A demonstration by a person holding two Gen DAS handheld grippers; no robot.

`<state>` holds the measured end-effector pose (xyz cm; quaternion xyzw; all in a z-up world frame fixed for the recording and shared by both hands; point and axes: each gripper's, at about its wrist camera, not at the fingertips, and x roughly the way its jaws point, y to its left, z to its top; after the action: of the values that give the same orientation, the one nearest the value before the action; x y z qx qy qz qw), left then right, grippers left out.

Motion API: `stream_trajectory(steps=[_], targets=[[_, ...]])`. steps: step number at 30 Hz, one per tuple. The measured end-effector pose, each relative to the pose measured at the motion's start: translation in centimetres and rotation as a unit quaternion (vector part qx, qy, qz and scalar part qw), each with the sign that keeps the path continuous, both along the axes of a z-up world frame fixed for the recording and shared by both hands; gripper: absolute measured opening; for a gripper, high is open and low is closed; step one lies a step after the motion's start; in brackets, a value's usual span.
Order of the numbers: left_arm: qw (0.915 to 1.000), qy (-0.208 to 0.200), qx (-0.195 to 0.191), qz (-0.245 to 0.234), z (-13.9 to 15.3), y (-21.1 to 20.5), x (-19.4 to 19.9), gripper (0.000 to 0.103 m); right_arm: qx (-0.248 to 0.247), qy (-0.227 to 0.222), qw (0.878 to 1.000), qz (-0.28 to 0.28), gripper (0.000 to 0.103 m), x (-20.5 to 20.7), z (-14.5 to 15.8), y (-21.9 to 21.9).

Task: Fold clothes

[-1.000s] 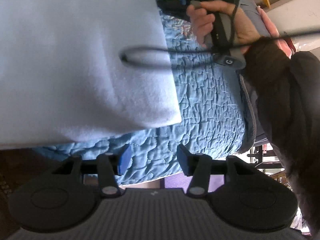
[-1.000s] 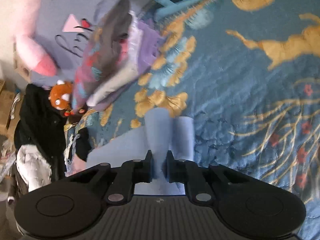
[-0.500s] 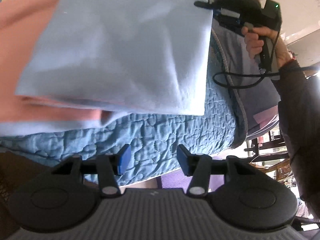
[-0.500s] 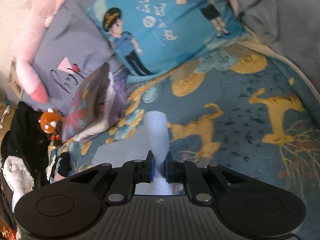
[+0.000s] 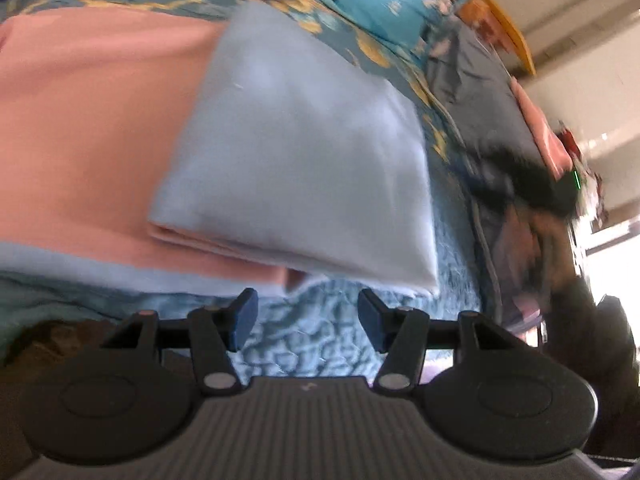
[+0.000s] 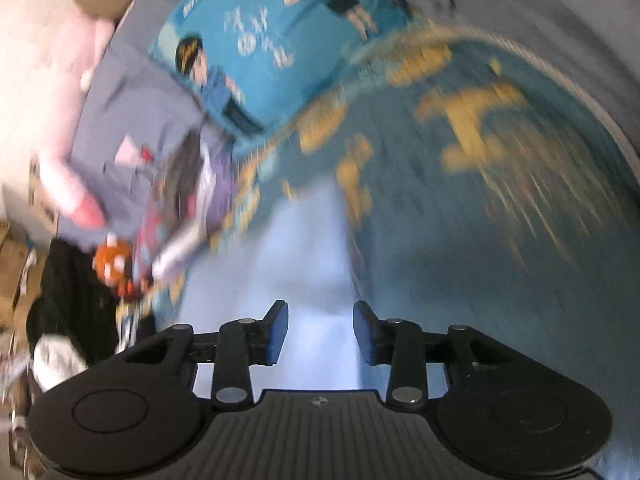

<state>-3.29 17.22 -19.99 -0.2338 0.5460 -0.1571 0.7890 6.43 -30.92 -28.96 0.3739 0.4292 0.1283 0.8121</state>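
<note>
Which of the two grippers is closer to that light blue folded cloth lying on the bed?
Right. The right gripper has the light blue folded cloth directly beneath its opening jaws, nothing pinched. The left gripper hangs open just short of the cloth's near corner, over the quilted bedspread.

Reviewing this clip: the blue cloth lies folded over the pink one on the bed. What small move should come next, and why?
Probably draw the right gripper back clear of the blue cloth. Its jaws are opening, with cloth between them but no pad pressing on it, and the fold already lies flat across the pink cloth. The left gripper is open over the quilt, holding nothing.
</note>
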Motion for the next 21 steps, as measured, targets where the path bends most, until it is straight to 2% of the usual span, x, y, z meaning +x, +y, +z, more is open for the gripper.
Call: stream_trajectory(steps=[5,8,12,13,14,15,17,21], targets=[[0.9998,0.007,-0.001,0.02,-0.7,0.5,0.0,0.06,0.054,0.028,0.998,0.031,0.044,-6.1,-2.9,1.4],[0.9998,0.002,-0.002,0.018,-0.4,0.0,-0.1,0.06,0.077,0.04,0.996,0.037,0.046,-7.9,-4.4,2.9],[0.9998,-0.002,0.0,0.018,0.0,-0.2,-0.4,0.06,0.099,0.029,0.995,0.018,0.046,-8.8,-5.1,4.2],[0.9998,-0.003,0.001,0.019,0.0,-0.1,-0.5,0.06,0.097,0.028,0.995,0.015,0.03,-8.9,-5.1,4.4],[0.9998,-0.003,0.002,0.021,0.0,-0.2,-0.6,0.06,0.09,0.027,0.995,0.015,0.021,-8.8,-4.9,4.6],[0.9997,-0.003,0.003,0.023,-0.1,-0.3,-0.7,0.06,0.081,0.027,0.996,0.015,0.016,-8.8,-4.7,4.7],[0.9996,-0.005,0.003,0.028,0.0,-0.5,-0.7,0.06,0.059,0.027,0.998,0.014,0.012,-8.8,-3.8,4.8],[0.999,-0.01,0.005,0.044,0.3,0.3,-0.6,0.06,-0.005,-0.011,1.0,0.016,0.011,-9.7,0.3,3.5]])
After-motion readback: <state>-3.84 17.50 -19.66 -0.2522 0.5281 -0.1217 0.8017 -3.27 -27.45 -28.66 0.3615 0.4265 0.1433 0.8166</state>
